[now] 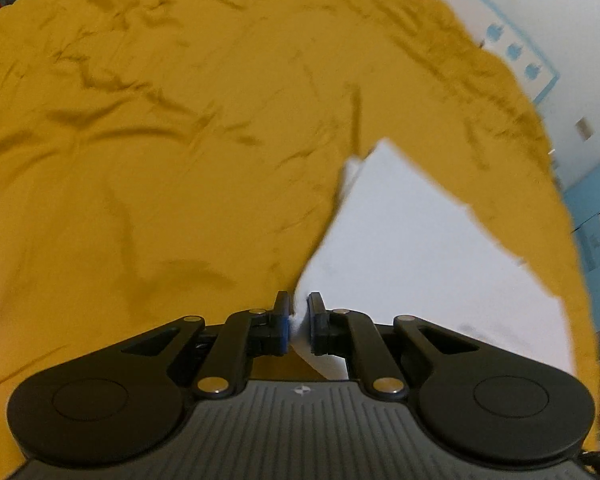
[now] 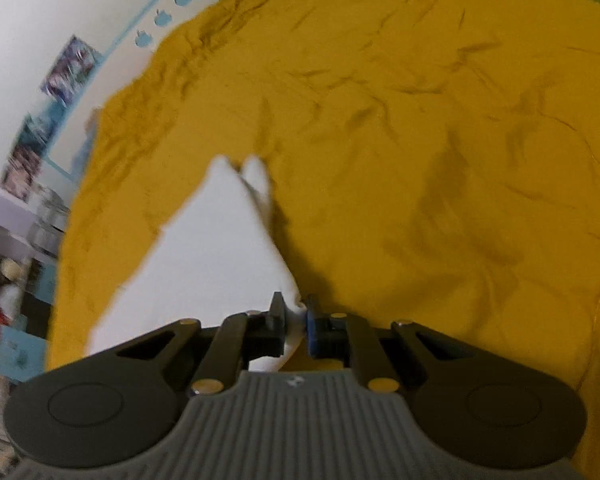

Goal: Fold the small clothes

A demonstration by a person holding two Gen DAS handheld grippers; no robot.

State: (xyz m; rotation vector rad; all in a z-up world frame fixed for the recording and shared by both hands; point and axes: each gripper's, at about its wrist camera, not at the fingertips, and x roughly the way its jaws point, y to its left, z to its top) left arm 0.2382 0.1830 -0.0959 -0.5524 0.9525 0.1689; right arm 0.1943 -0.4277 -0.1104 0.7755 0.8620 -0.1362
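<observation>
A white garment (image 1: 412,248) hangs stretched over a mustard-yellow cloth surface (image 1: 180,140). My left gripper (image 1: 299,322) is shut on the garment's near left edge. In the right wrist view the same white garment (image 2: 216,248) runs to the left and ends in two small points at its far end. My right gripper (image 2: 296,320) is shut on its near right edge. The image is blurred, so the garment's type is unclear.
The wrinkled yellow cloth (image 2: 440,160) covers the whole work surface. A white wall with blue-framed panels (image 2: 112,60) and shelves with clutter (image 2: 16,272) lie beyond its edge. Blue furniture (image 1: 592,208) stands at the right in the left wrist view.
</observation>
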